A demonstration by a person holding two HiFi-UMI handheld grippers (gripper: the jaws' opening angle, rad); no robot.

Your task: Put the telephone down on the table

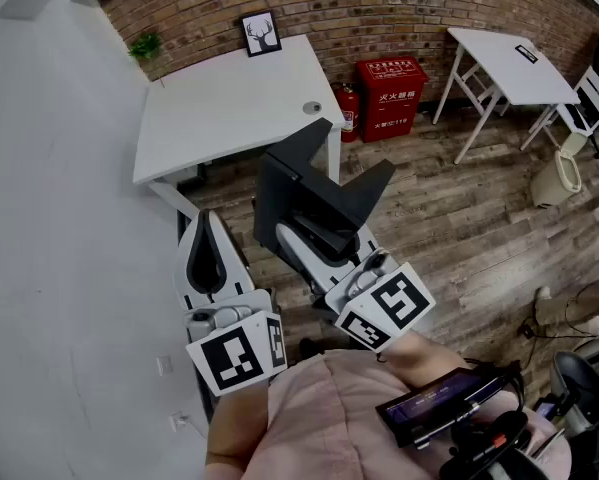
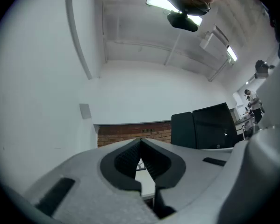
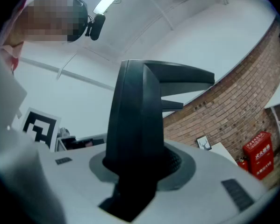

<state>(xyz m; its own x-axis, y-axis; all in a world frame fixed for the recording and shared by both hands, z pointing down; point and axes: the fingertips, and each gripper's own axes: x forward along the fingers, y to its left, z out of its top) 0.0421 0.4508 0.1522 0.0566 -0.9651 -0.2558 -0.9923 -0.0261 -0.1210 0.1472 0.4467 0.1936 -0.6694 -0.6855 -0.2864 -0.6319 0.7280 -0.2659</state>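
jaws of the right gripper (image 3: 140, 164) were clamped on the black telephone (image 3: 135, 111), held in the air; the left gripper (image 2: 140, 148) was pinched shut, empty. carrying step, likely: next, reach ahead and lower it onto the white surface (image 1: 229, 108).

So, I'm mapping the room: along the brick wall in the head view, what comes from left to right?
Along the wall: small green plant → black-framed deer picture → red fire-extinguisher cabinet → white table with slanted legs.
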